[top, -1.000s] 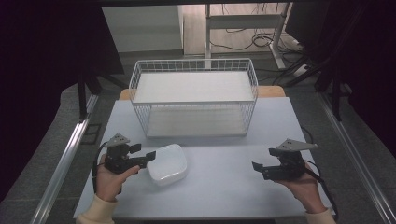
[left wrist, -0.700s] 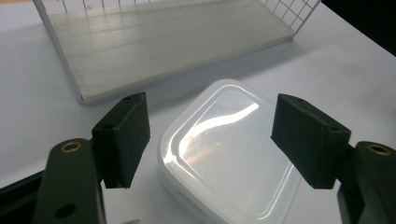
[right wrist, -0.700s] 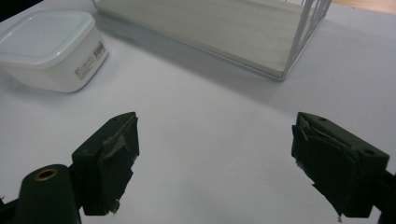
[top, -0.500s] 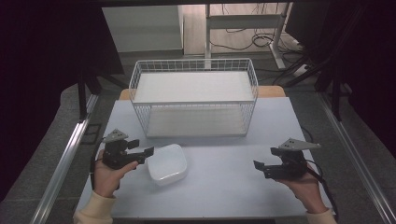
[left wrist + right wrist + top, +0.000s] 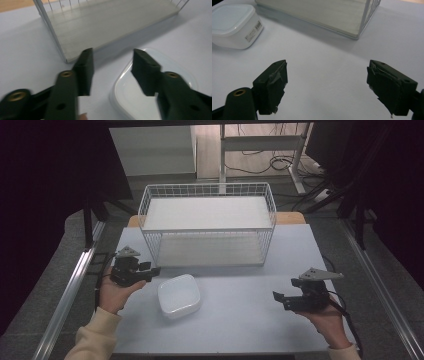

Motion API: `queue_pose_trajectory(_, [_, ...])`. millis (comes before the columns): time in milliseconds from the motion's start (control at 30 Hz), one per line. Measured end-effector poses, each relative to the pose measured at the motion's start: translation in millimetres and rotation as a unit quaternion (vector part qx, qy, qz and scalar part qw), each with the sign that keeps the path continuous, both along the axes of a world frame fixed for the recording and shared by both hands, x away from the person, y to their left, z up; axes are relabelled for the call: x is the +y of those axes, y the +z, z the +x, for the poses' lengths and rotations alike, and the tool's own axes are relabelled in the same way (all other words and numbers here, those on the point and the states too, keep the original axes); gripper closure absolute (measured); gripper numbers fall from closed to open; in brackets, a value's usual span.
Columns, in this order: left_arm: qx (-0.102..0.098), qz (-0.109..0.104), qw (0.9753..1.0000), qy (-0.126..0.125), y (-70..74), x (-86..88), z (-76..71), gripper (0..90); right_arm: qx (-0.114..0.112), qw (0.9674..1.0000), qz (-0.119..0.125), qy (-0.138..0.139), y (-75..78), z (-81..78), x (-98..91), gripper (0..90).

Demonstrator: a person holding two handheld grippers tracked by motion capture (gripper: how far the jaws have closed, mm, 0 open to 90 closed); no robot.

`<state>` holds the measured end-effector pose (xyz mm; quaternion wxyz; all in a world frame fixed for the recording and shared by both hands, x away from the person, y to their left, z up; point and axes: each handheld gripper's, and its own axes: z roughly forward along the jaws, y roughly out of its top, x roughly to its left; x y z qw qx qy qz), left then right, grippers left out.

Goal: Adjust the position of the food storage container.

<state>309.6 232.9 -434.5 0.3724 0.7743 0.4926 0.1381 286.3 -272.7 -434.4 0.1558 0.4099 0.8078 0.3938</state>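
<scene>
A person sits at a pale table (image 5: 240, 320) with a two-jaw gripper in each hand, seen from above. Taking the table as a clock face with twelve at the far edge, a white wire basket (image 5: 207, 222) stands at twelve o'clock, its long side facing the person.

A white plastic container (image 5: 179, 295) with rounded corners and a closed lid sits on the table at about eight o'clock, just in front of the basket's near left corner and apart from it. In the right gripper view a small barcode label shows on its side wall.

The left gripper (image 5: 150, 271) is held at nine o'clock, just beside the container's upper left corner and lifted clear of it. Its jaws have just been closing and now stand partly apart with nothing between them. In the left gripper view (image 5: 111, 71) the container (image 5: 155, 85) lies below and behind the right-hand jaw, and the basket's (image 5: 110, 25) flat base fills the upper part.

The right gripper (image 5: 279, 297) is held at four o'clock, well apart from the container, pointing toward the table's middle. In the right gripper view (image 5: 327, 87) its jaws are spread wide over bare table, with the container (image 5: 234, 26) at ten o'clock and the basket's (image 5: 324, 13) corner at twelve.
</scene>
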Motion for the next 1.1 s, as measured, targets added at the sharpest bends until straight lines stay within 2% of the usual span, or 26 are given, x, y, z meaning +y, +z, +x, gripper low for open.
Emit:
queue_pose_trajectory(133, [0.016,0.023,0.9996,-0.008,-4.5,-3.7,4.6,75.4,0.002,1.0000,-0.003,0.000,-0.8,-0.4,0.8,16.7])
queue_pose_trajectory(300, [0.030,0.039,0.9986,-0.019,-12.3,-5.9,6.2,85.9,0.003,1.0000,-0.005,-0.002,-1.2,-0.5,1.1,16.9])
queue_pose_trajectory(367, [0.034,0.043,0.9983,-0.020,-14.4,-5.7,7.0,87.3,0.004,1.0000,-0.007,-0.001,-1.9,-0.3,1.7,17.0])
queue_pose_trajectory(433, [0.047,0.051,0.9973,-0.022,-21.4,-5.1,9.5,88.4,0.006,0.9999,-0.009,-0.001,-2.6,-0.5,2.4,17.0])
queue_pose_trajectory(600, [0.055,0.063,0.9962,-0.024,-28.6,-7.9,8.7,89.4,0.008,0.9999,-0.013,-0.001,-4.0,-0.4,3.3,17.0])
queue_pose_trajectory(767, [0.079,0.076,0.9933,-0.037,-41.4,-10.6,9.1,89.6,0.014,0.9998,-0.014,0.000,-5.9,0.3,3.7,17.3])
queue_pose_trajectory(967, [0.088,0.091,0.9913,-0.034,-45.3,-12.3,5.7,89.7,0.013,0.9998,-0.015,0.000,-6.3,0.9,3.3,17.5])
queue_pose_trajectory(1100, [0.091,0.085,0.9914,-0.042,-46.0,-13.5,1.9,89.7,0.013,0.9998,-0.015,0.000,-6.3,0.8,3.1,17.6])
